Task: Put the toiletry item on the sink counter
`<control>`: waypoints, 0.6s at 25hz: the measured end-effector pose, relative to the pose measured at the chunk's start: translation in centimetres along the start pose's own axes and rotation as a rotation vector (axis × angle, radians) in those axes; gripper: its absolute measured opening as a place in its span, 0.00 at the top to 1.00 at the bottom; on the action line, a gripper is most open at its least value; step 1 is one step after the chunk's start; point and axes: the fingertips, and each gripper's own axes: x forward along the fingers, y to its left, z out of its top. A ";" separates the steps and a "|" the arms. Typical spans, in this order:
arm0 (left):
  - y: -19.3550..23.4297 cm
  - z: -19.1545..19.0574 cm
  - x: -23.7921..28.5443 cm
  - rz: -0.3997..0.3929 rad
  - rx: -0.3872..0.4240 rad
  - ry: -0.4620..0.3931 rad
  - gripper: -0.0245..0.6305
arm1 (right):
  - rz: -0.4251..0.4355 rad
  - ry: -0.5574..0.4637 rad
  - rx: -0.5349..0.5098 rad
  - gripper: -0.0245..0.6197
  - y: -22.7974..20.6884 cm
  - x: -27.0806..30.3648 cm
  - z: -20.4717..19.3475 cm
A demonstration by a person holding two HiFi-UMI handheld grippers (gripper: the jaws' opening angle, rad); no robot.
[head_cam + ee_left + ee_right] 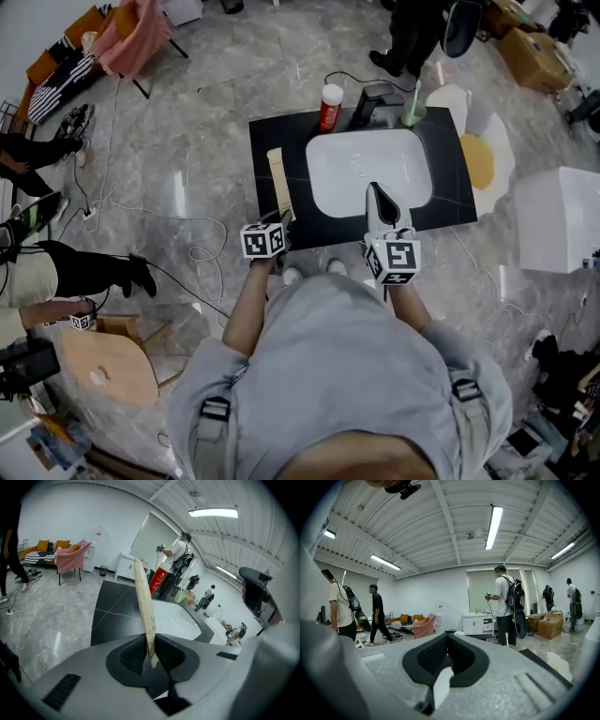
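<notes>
The left tool (pixel 151 653) pinches the lower end of a flat tan box (pixel 143 590), jaws narrowed onto the card. The box slants up and out over the left side of the black bench (pixel 110 609). No view settles whether its far end touches the top.

The right tool (pixel 447 649), jaws together and empty, hangs roughly level over the white basin (pixel 370 169).

The likely trouble lies in the grip. Held by one end only, so long and thin a box could pivot between the pads or slip out early. Let go too high or too near the bench's left edge, it may skid on the polished top and drop to the floor; let go too far right, it may tip into the basin.

The box looks like matte kraft card, a slim strip with dark print. The bench reads as glossy black stone with faint pale veins, and the basin as a smooth rounded rectangle. The pads are ribbed black rubber in a grey shell.
</notes>
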 end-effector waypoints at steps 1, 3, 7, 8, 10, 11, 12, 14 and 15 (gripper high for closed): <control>0.2 -0.1 0.2 0.001 -0.001 0.005 0.88 | -0.002 0.001 0.000 0.95 0.0 0.0 -0.1; 0.4 -0.4 0.5 -0.001 -0.007 0.014 0.88 | -0.006 0.003 0.000 0.95 0.0 -0.1 -0.2; 1.0 -1.0 1.2 -0.003 -0.019 0.038 0.88 | -0.013 0.007 0.003 0.95 -0.1 -0.3 -0.2; 1.1 -1.1 1.4 -0.002 -0.018 0.043 0.88 | -0.014 0.006 0.003 0.95 -0.1 -0.3 -0.2; 1.1 -1.2 1.6 -0.004 -0.018 0.049 0.88 | -0.018 0.006 0.004 0.95 -0.1 -0.4 -0.2; 1.2 -1.2 1.8 -0.004 -0.022 0.051 0.88 | -0.020 0.006 0.005 0.95 -0.1 -0.5 -0.3; 1.3 -1.3 1.9 -0.006 -0.027 0.053 0.88 | -0.021 0.006 0.007 0.95 -0.1 -0.5 -0.3; 1.6 -1.7 2.3 -0.009 -0.040 0.064 0.88 | -0.021 0.007 0.012 0.95 0.0 -0.6 -0.3; 1.7 -2.0 2.5 -0.011 -0.047 0.076 0.88 | -0.022 0.007 0.014 0.95 0.0 -0.7 -0.2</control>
